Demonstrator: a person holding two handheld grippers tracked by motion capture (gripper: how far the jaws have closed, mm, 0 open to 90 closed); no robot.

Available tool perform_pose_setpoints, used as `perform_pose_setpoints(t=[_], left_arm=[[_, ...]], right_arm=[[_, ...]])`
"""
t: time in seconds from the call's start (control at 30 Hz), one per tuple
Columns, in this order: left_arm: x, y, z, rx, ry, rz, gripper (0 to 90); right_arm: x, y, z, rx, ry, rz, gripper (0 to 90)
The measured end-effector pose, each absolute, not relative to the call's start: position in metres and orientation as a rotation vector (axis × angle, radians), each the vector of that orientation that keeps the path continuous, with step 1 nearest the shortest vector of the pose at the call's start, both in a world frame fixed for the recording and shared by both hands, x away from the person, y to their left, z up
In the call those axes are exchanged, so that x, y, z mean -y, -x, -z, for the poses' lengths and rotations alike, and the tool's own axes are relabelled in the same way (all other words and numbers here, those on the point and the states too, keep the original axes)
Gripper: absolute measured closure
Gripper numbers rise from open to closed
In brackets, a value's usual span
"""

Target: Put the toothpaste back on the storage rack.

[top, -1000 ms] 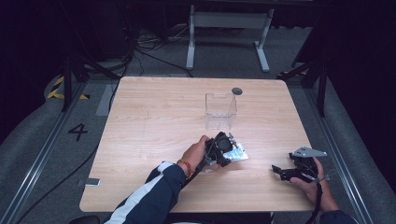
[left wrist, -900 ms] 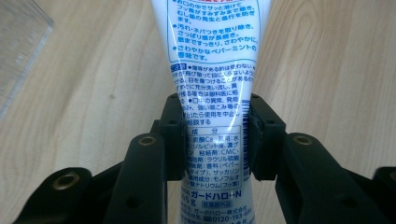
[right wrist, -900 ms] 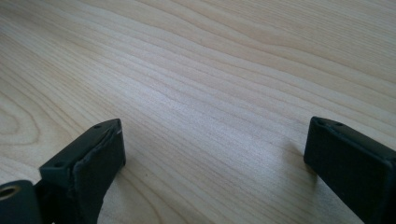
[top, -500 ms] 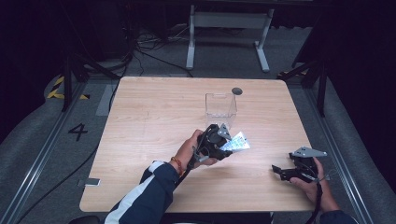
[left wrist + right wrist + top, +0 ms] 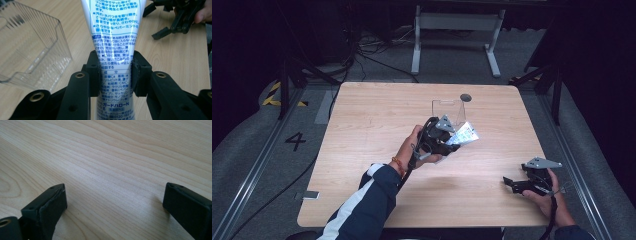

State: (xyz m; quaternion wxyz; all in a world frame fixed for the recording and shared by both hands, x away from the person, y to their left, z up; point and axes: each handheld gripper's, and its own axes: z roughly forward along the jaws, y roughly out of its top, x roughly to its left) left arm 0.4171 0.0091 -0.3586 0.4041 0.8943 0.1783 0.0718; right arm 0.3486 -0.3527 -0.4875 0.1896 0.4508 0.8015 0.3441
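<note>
— Where does the work stand?

— The pickup looks done. The left gripper (image 5: 451,136) is clenched on a toothpaste tube (image 5: 463,135), carried in the air above the middle of the desk (image 5: 362,150). In the left gripper view the two pads squeeze the tube (image 5: 112,37) at its flat lower end, and the printed body runs up and away between the jaws.

— And where is it meant to go?

— My guess is the clear plastic bin (image 5: 448,111), which stands upright toward the far edge of the desk, a little right of centre, just beyond the tube. In the left gripper view the bin (image 5: 30,50) lies close by at the left, and nothing shows inside it — though clear walls make that hard to swear to.

— So what is left?

— Bringing the tube over the bin's open top, lowering it in and letting go. None of that is done yet.

— The other hand?

— The right gripper (image 5: 518,184) rests near the desk's near right corner, well apart from the tube. Its jaws stand released and wide, with bare wood (image 5: 112,170) between them — it grasps nothing.

— Anything else out there?

— A small dark disc (image 5: 465,97) near the far edge, beside the bin.
</note>
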Motion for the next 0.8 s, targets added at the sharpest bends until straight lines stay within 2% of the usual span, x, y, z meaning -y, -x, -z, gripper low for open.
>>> perform_pose_setpoints(t=[0.53,0.8], left_arm=[[-0.016,-0.460,0.332,-0.500,-2.120,-0.250,66.2],[-0.018,-0.485,0.336,-0.549,-2.047,-0.254,66.2]], right_arm=[[0.353,-0.349,0.487,-2.253,-1.268,-0.968,5.5],[0.353,-0.349,0.487,-2.254,-1.268,-0.967,5.5]])
